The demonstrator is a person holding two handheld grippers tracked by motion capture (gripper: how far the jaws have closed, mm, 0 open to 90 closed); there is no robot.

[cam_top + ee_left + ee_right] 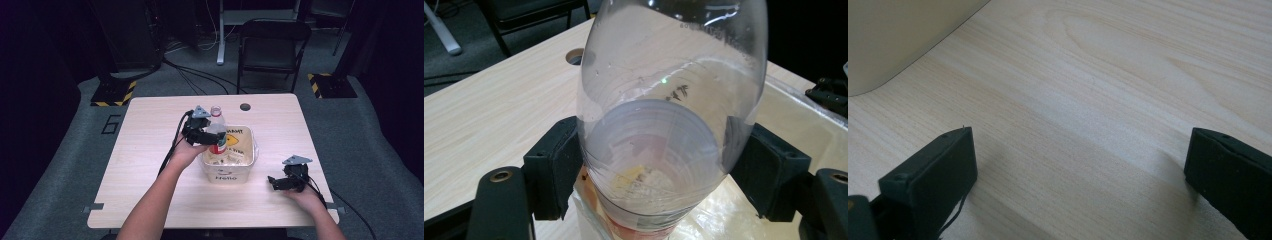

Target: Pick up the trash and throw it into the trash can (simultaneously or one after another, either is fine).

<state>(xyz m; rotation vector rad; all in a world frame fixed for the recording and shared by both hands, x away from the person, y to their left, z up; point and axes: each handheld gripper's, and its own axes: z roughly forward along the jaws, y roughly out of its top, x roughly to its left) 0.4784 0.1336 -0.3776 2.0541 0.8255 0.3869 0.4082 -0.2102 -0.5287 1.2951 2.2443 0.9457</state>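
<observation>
A clear plastic bottle point(217, 129) with a red label stands upright over the left part of a white bin point(238, 172) in the middle of the table. My left gripper point(202, 131) is shut on the bottle point(669, 115), with one black jaw on each side of its body. In the left gripper view the bin's glossy lining point(789, 120) lies below and to the right. My right gripper point(280, 183) rests low over the table right of the bin, open, with bare wood between its jaws point(1078, 165). A corner of the bin point(893, 40) shows at upper left there.
The wooden table point(150, 150) has a round cable hole point(245, 106) near its far edge. The bin holds some scraps of packaging. A black chair point(270, 47) stands behind the table, with cables on the floor. Bare wood lies left and right of the bin.
</observation>
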